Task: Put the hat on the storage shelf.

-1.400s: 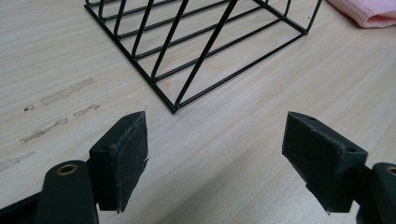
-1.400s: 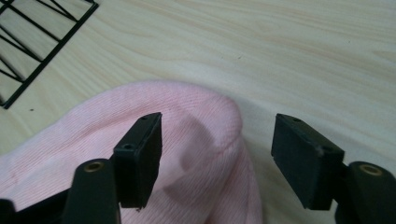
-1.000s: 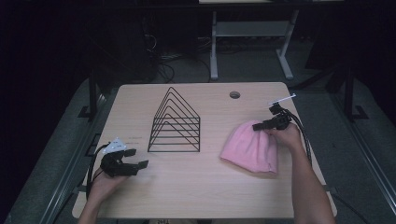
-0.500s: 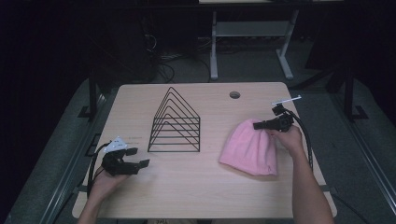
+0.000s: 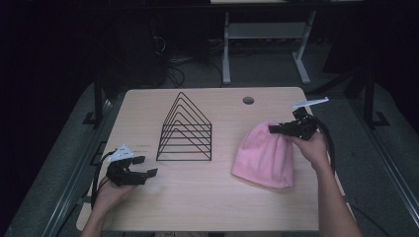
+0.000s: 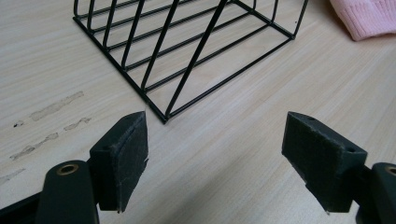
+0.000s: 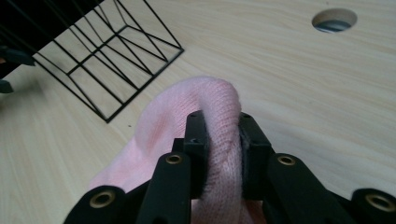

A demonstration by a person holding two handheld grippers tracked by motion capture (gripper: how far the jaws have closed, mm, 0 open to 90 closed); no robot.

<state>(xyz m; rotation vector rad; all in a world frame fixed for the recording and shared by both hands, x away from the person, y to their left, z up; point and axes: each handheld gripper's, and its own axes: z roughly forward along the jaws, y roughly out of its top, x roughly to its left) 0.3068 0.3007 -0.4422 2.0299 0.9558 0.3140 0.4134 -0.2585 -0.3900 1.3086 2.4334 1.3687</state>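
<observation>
My right gripper (image 7: 218,140) had just closed, pinching a fold of the soft pink knit hat (image 5: 264,155), right of frame. My left gripper (image 6: 224,154) stood wide open, holding nothing, near the black wire rack (image 5: 185,131).

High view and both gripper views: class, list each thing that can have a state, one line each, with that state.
Pink knit beanie: pinched at its top, partly lifted, its lower part on the table.
Right gripper: shut on the beanie.
Left gripper: open, nothing between its jaws.
Black wire file rack: upright, empty.
Table: cable hole uncovered.
</observation>
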